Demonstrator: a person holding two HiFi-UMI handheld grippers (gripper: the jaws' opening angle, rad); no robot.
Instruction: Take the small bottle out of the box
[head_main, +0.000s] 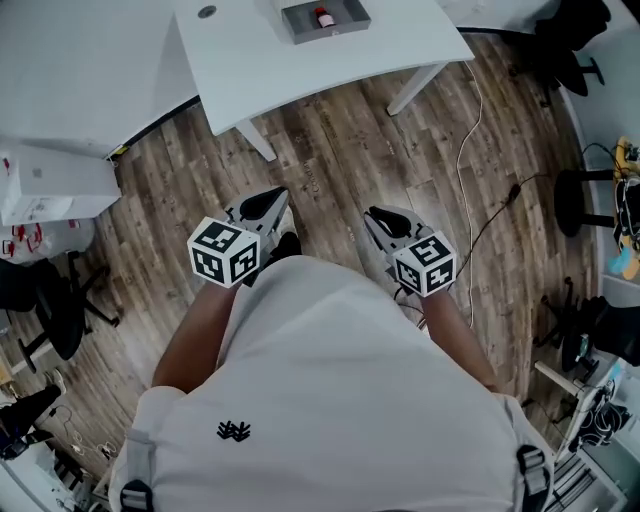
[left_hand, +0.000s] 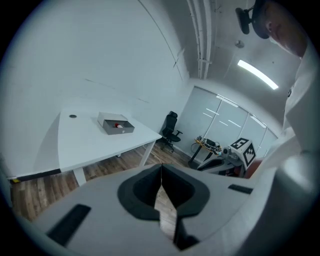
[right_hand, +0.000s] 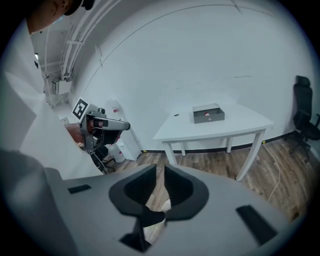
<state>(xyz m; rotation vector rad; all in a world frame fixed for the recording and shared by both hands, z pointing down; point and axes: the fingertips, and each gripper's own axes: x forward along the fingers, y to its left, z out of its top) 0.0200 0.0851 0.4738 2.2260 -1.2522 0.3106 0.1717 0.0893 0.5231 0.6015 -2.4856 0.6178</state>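
Observation:
A small bottle (head_main: 324, 17) with a red cap lies in an open grey box (head_main: 300, 22) on the white table (head_main: 300, 70), at the top of the head view. Both grippers hang close to the person's body above the wooden floor, well short of the table. My left gripper (head_main: 272, 200) is shut, its tips meeting with nothing between them. My right gripper (head_main: 378, 215) has its jaws slightly parted and empty. The left gripper view shows the box (left_hand: 107, 122) and bottle (left_hand: 118, 125) far off beyond the left gripper (left_hand: 161, 166). In the right gripper view the box (right_hand: 209, 119) stands far beyond the right gripper (right_hand: 161, 167).
A white cable (head_main: 465, 150) and a black cable (head_main: 490, 225) trail over the floor right of the table. Black office chairs (head_main: 55, 300) stand at the left, and stools and clutter (head_main: 590, 200) at the right. White cartons (head_main: 50, 185) sit at the left edge.

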